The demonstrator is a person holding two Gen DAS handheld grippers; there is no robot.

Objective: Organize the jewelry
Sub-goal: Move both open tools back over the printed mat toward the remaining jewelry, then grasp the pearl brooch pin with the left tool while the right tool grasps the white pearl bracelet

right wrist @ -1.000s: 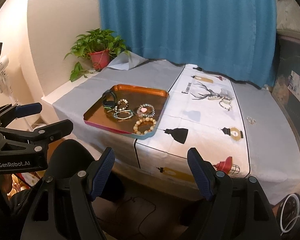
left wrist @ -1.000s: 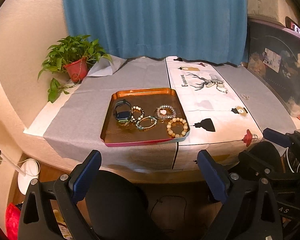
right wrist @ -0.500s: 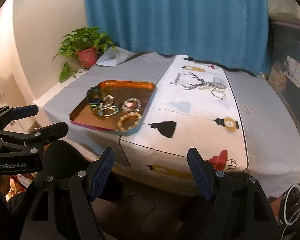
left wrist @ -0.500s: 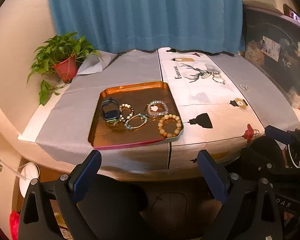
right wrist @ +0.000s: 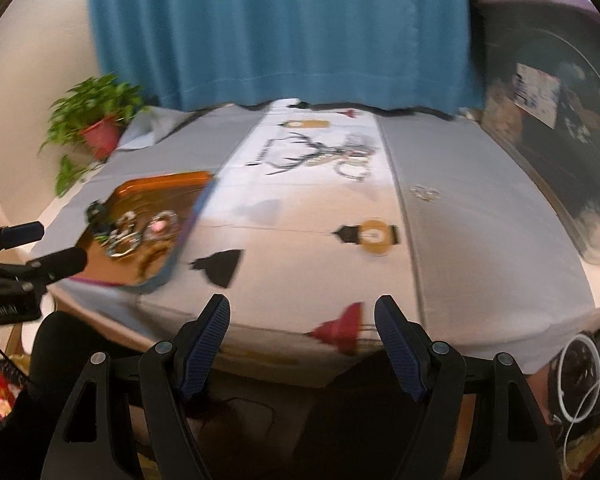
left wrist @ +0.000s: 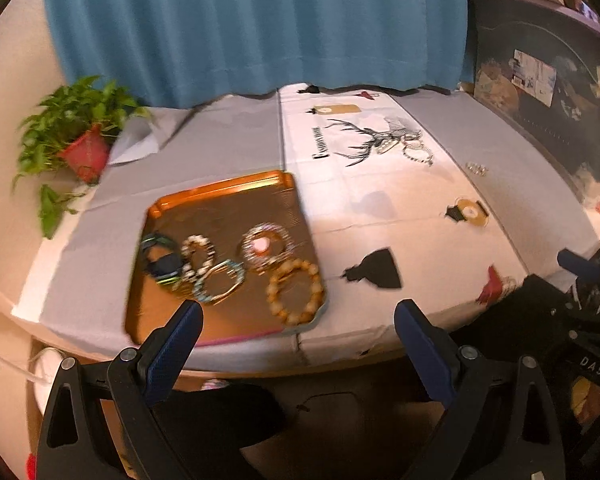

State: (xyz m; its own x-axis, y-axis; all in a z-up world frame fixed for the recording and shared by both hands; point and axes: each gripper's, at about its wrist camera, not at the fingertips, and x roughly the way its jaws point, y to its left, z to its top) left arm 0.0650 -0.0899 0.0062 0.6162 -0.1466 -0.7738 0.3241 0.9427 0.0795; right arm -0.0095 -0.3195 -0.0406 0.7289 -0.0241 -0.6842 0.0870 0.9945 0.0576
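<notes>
Orange metal catches the eye first: the tray (left wrist: 220, 200) sits near the front edge of the worktop (left wrist: 440, 248), holding a dark watch (left wrist: 162, 260) and four bracelets, the amber bead bracelet (left wrist: 296, 294) nearest its front right corner. The left gripper (left wrist: 296, 344) hangs just short of the worktop's edge, wide open and empty, with that tray straight ahead and slightly left of its line.

Loose jewelry lies further off: a tangle of bracelets (right wrist: 350, 160) on the deer print toward the back, and small rings (right wrist: 424, 193) on the grey cloth to the right. These lie ahead of the right gripper (right wrist: 302, 344), also wide open with nothing between its pads, so I judge it the nearer one for them.

Nothing stands between either gripper and its goal. A potted plant (left wrist: 80, 140) and the blue curtain (left wrist: 260, 20) stay well clear at the back.
</notes>
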